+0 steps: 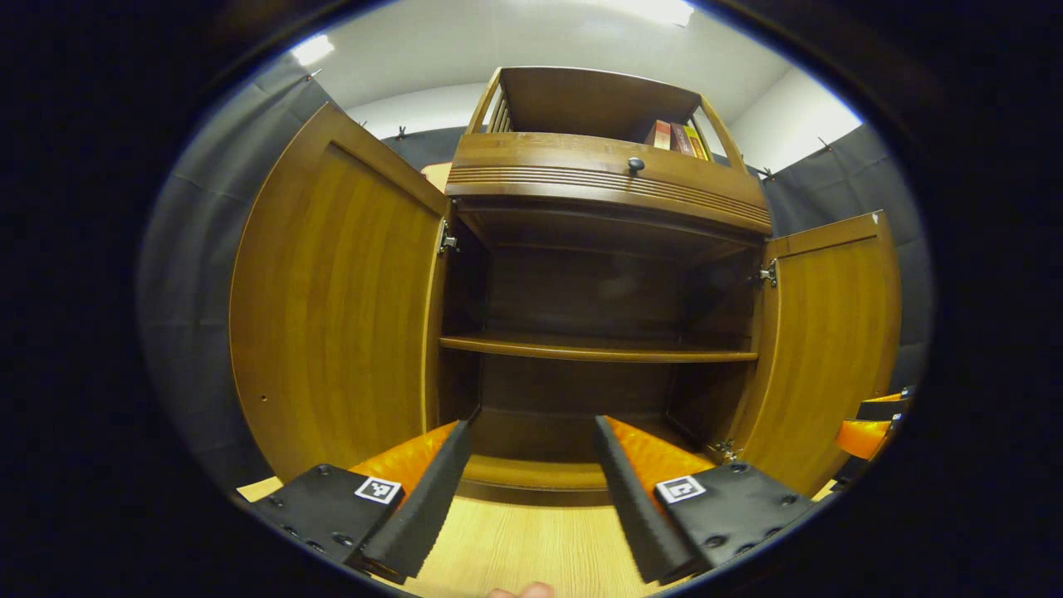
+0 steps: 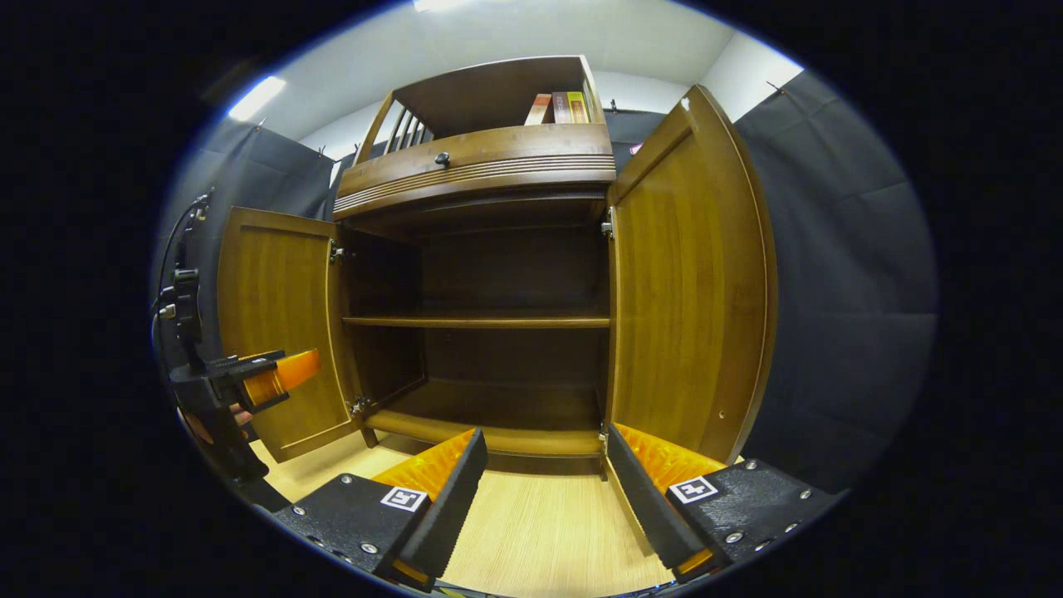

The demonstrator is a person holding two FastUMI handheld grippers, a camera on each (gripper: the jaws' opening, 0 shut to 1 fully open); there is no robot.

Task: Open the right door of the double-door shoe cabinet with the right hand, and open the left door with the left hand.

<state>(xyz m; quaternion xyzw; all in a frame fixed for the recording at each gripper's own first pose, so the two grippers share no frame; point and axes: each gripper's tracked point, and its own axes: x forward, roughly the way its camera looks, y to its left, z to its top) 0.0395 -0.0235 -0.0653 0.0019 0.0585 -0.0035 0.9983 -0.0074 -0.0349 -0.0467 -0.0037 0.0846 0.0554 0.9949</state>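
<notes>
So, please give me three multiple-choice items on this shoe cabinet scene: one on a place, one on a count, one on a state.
1. Where do the books stand?
A. on the floor
B. on the inner shelf
C. in the open top compartment

2. How many round knobs show on the drawer front?
A. one
B. two
C. three

3. How are the two doors?
A. both shut
B. both open
C. one open only

Answers:
1. C: they stand above the drawer.
2. A: a single knob sits mid-front.
3. B: the left door and right door are swung outward, baring the inner shelf.
</notes>
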